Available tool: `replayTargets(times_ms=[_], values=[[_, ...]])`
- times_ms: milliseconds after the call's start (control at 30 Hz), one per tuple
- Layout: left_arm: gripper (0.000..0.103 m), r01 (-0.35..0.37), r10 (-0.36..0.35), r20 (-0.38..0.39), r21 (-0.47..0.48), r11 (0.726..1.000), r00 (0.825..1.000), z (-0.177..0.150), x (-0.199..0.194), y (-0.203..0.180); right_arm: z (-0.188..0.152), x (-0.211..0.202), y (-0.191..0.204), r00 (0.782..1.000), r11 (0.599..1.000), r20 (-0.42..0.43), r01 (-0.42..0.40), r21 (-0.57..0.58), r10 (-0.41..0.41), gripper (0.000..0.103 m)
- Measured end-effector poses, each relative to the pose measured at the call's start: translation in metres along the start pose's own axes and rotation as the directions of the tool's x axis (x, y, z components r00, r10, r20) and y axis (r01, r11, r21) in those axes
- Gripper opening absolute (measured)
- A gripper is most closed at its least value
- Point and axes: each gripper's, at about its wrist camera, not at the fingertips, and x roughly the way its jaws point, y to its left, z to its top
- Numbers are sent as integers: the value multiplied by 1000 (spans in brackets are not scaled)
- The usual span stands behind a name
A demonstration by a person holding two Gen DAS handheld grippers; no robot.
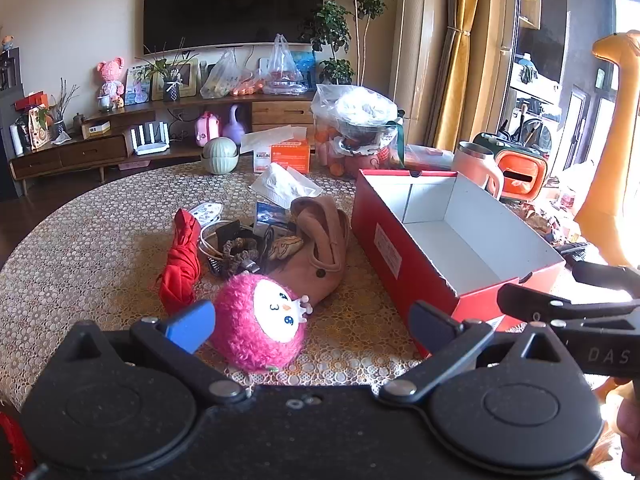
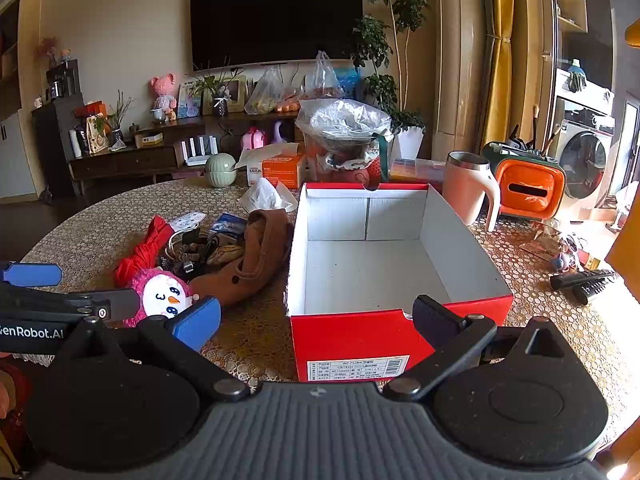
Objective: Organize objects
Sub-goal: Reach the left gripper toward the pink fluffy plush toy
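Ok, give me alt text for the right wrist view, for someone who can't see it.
An open, empty red shoebox sits on the patterned table just ahead of the open right gripper. Left of the box lie a pink plush toy, a brown bag and a red umbrella, with the left gripper reaching in beside the toy.

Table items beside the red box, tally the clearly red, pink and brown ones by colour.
Red: 1, folded umbrella
Pink: 1, plush toy
Brown: 1, bag
Total: 3, all left of the empty red box.
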Motion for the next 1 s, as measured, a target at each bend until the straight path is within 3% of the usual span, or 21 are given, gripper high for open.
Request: replayTargets(times_ms=[467, 733, 1000], values=[[103, -21, 21, -27, 7, 1000, 999, 0, 19, 5, 4, 13, -13, 1000, 1000, -9, 21, -3, -21, 103], [103, -104, 107, -70, 43, 994, 992, 9, 59, 18, 27, 39, -54, 996, 996, -23, 85, 3, -85, 103], [103, -105, 122, -175, 102, 989, 977, 4, 112, 34, 39, 82, -112, 979, 983, -95, 183, 13, -181, 103]])
